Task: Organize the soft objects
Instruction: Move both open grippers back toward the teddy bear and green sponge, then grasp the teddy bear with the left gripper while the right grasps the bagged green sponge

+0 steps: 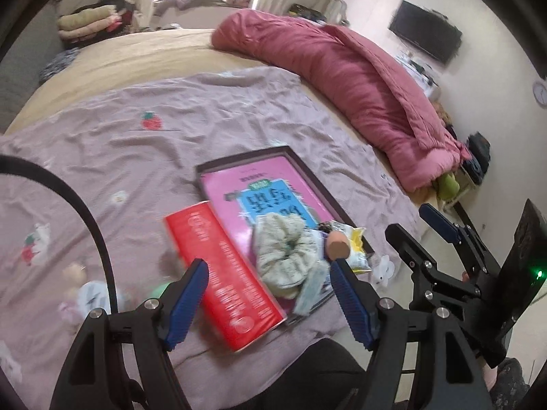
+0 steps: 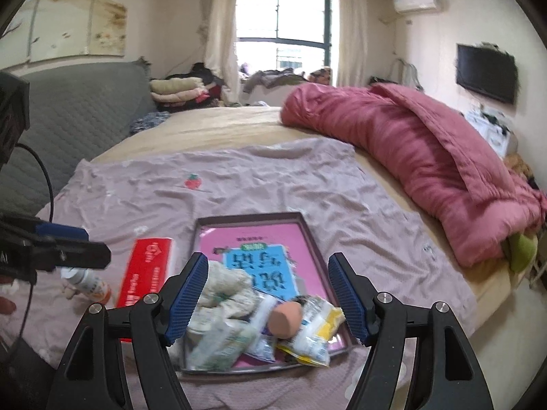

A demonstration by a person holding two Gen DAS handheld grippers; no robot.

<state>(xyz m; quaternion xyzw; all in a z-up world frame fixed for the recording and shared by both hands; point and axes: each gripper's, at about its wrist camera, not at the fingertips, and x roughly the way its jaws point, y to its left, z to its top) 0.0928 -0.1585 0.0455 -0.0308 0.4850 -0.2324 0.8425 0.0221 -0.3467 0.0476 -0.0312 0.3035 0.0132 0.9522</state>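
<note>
A dark tray (image 1: 290,157) (image 2: 304,225) lies on the mauve sheet of the bed, holding a pink book (image 1: 273,177) (image 2: 307,239). On the book lie a pale green scrunchie (image 1: 283,249) (image 2: 222,290), a beige makeup sponge (image 1: 336,244) (image 2: 285,317), a yellow snack packet (image 1: 359,242) (image 2: 324,328) and a tissue pack (image 2: 218,345). A red tissue box (image 1: 222,273) (image 2: 143,270) lies left of the tray. My left gripper (image 1: 270,302) is open and empty above the tray's near end. My right gripper (image 2: 268,295) is open and empty over the pile, and also shows in the left wrist view (image 1: 413,229).
A rolled pink quilt (image 1: 342,75) (image 2: 427,157) lies along the bed's right side. A small bottle (image 2: 89,283) and small toys (image 1: 78,287) lie left of the red box. Folded bedding (image 2: 177,92) is stacked at the far end. The bed edge is near the tray.
</note>
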